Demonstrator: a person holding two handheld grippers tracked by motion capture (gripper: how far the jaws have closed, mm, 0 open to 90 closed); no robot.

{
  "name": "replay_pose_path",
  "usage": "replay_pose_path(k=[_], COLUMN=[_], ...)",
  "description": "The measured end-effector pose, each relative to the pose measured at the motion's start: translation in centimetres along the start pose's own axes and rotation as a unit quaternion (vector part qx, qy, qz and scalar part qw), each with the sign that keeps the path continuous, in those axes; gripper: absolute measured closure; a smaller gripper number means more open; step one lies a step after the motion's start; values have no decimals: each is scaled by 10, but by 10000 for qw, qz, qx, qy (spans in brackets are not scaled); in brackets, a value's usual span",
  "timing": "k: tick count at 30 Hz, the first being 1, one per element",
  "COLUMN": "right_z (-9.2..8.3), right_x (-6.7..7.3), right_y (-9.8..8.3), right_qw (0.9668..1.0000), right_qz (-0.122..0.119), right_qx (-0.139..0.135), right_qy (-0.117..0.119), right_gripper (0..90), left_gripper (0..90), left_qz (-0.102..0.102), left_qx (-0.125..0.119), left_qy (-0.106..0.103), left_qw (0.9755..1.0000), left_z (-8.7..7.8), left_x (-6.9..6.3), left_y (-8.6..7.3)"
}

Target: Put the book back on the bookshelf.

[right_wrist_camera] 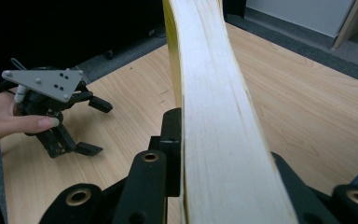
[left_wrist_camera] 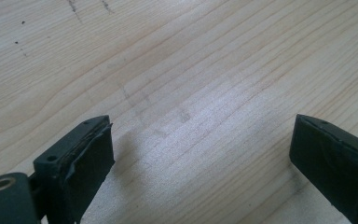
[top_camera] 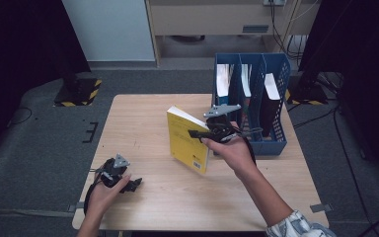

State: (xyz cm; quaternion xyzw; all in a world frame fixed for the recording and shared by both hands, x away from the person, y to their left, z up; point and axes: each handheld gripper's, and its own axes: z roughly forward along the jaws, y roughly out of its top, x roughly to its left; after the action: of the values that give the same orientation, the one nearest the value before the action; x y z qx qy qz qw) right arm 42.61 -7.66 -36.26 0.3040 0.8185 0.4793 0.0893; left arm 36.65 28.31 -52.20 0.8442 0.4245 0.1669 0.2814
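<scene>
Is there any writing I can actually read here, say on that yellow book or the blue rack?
No text can be read in these pictures.
Yellow book, held by the right gripper: dark lines of print on the cover, and a small dark patch near its lower corner, all too small and blurred to read.
Books standing in the blue file rack: no lettering can be made out.
Left gripper and wooden table: no label visible.
</scene>
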Motion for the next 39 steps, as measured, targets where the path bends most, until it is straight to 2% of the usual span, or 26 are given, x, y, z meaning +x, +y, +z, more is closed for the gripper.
replay_pose_path(k=[27, 39], right_z=[-26, -38], right_x=[-11, -14], right_y=[-14, -21], right_qw=[9999, 9998], right_qz=[110, 146], right_qx=[-36, -37], right_qy=[-123, -161], right_gripper=[753, 753], left_gripper=[39, 35], left_qz=[-31, -142], left_qx=[52, 11], left_qy=[-58, -126], left_qw=[10000, 9998], left_z=[3, 4], left_x=[0, 0], left_y=[-1, -2])
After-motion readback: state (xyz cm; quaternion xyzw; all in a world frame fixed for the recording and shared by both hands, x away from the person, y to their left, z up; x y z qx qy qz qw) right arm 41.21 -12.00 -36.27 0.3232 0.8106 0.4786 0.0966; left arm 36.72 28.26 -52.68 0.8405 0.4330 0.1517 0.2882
